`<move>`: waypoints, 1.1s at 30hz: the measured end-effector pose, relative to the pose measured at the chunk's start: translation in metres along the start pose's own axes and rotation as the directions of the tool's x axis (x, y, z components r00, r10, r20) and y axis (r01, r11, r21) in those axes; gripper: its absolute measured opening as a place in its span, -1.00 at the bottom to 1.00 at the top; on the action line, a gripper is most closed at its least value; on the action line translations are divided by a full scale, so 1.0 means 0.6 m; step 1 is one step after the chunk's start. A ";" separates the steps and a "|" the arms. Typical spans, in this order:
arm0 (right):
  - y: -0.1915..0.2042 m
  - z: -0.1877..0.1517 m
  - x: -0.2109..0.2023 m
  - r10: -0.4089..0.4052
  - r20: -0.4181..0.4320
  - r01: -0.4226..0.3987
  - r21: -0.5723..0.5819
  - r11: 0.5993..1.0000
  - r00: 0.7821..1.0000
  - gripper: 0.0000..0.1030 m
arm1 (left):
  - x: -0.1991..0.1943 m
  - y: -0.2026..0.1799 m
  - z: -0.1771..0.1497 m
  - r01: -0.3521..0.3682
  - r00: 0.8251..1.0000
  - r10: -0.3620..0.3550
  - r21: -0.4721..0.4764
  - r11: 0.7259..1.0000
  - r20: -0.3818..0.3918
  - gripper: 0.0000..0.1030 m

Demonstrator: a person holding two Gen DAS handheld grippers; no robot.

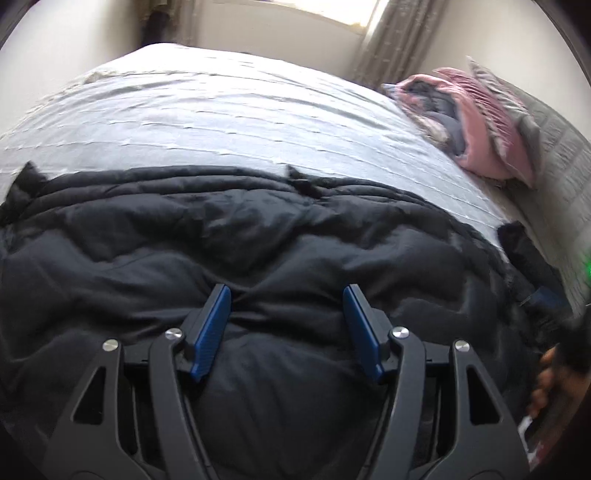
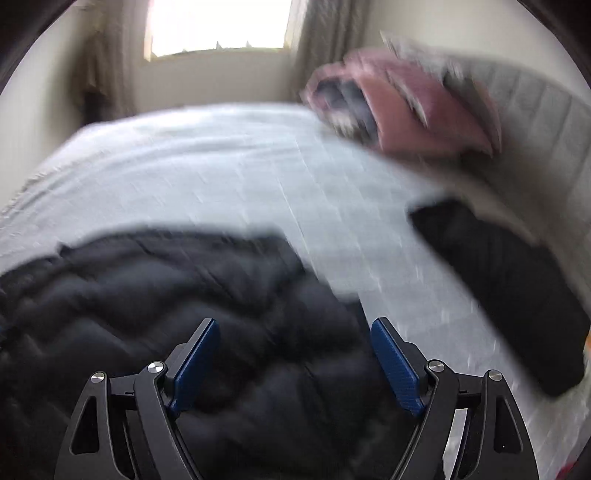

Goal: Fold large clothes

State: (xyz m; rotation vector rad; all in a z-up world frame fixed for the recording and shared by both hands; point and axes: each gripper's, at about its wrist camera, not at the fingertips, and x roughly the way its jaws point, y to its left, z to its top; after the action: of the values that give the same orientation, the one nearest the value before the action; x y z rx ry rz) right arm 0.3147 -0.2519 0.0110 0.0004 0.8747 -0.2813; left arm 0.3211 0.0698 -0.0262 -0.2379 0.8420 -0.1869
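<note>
A large black quilted jacket (image 1: 258,236) lies spread across the near part of a bed with a pale grey cover (image 1: 221,110). My left gripper (image 1: 286,295) hovers over the jacket's middle, open, with puffy fabric under and between its blue pads (image 1: 210,332) and nothing pinched. In the blurred right wrist view the jacket (image 2: 166,295) fills the lower left. My right gripper (image 2: 295,325) stands open above the jacket's right edge, beside the bare bed cover (image 2: 406,314).
A pink bundle of bedding (image 1: 476,122) and a grey pillow (image 1: 517,107) lean on the padded headboard (image 1: 569,166) at the right. A second dark garment (image 2: 509,288) lies along the bed's right side. A person's hand (image 1: 546,376) shows at the right edge. A window (image 2: 218,26) is behind.
</note>
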 end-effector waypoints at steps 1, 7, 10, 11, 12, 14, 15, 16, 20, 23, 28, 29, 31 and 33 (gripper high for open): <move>-0.021 -0.011 0.027 -0.007 -0.058 0.009 0.034 0.999 0.998 0.64 | 0.001 -0.004 0.000 0.013 1.000 -0.013 0.003 1.000 -0.001 0.24; -0.093 -0.025 0.044 0.039 -0.139 -0.016 0.162 0.987 0.989 0.63 | -0.006 -0.003 -0.003 0.046 0.999 -0.046 -0.005 0.999 -0.001 0.24; -0.083 -0.010 0.007 0.075 -0.030 -0.069 0.164 0.984 0.997 0.63 | -0.033 0.025 0.000 0.065 0.998 -0.063 -0.105 0.992 0.021 0.24; -0.076 -0.002 -0.018 0.072 0.036 -0.077 0.170 0.982 0.997 0.63 | -0.044 0.033 0.002 0.072 0.997 -0.069 -0.124 0.990 0.028 0.24; -0.064 0.004 -0.038 0.072 0.092 -0.087 0.168 0.982 0.993 0.64 | -0.051 0.034 0.004 0.073 0.997 -0.069 -0.124 0.990 0.037 0.24; -0.023 0.011 -0.075 0.139 0.190 -0.162 0.109 0.981 0.972 0.64 | -0.061 0.033 0.007 0.046 0.998 -0.041 -0.101 0.994 0.056 0.24; 0.002 0.017 -0.083 0.198 0.202 -0.213 0.055 0.975 0.959 0.64 | -0.063 0.028 0.009 0.011 0.998 -0.006 -0.085 0.996 0.060 0.24; 0.035 0.025 -0.084 0.273 0.196 -0.275 -0.017 0.961 0.942 0.64 | -0.060 0.027 0.008 -0.018 0.998 0.022 -0.075 0.997 0.058 0.24; 0.178 0.002 -0.086 0.449 0.104 -0.416 -0.239 0.877 0.887 0.55 | -0.034 0.033 -0.001 -0.109 0.994 0.110 -0.057 0.992 0.016 0.24; 0.246 -0.023 -0.052 0.413 0.025 -0.377 -0.358 0.854 0.911 0.34 | -0.027 0.043 -0.007 -0.146 0.989 0.147 -0.053 0.988 0.016 0.24; 0.209 -0.024 0.018 0.371 -0.034 -0.367 -0.259 0.894 0.928 0.32 | -0.016 0.050 -0.014 -0.197 0.980 0.198 -0.039 0.980 0.017 0.24; 0.199 -0.023 0.023 0.344 -0.024 -0.339 -0.258 0.905 0.939 0.32 | -0.015 0.051 -0.014 -0.203 0.979 0.203 -0.039 0.979 0.017 0.24; 0.178 -0.016 0.032 0.296 -0.015 -0.290 -0.249 0.924 0.955 0.32 | -0.016 0.058 -0.013 -0.203 0.979 0.204 -0.053 0.978 0.016 0.24; 0.165 -0.015 0.032 0.277 -0.019 -0.274 -0.216 0.937 0.961 0.32 | -0.019 0.065 -0.012 -0.203 0.979 0.204 -0.066 0.977 0.018 0.24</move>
State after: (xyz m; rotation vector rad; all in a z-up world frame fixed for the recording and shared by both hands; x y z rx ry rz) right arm 0.3438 -0.1604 -0.0206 -0.0811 0.8780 0.0781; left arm 0.3107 0.1090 -0.0336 -0.2114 0.8432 0.0348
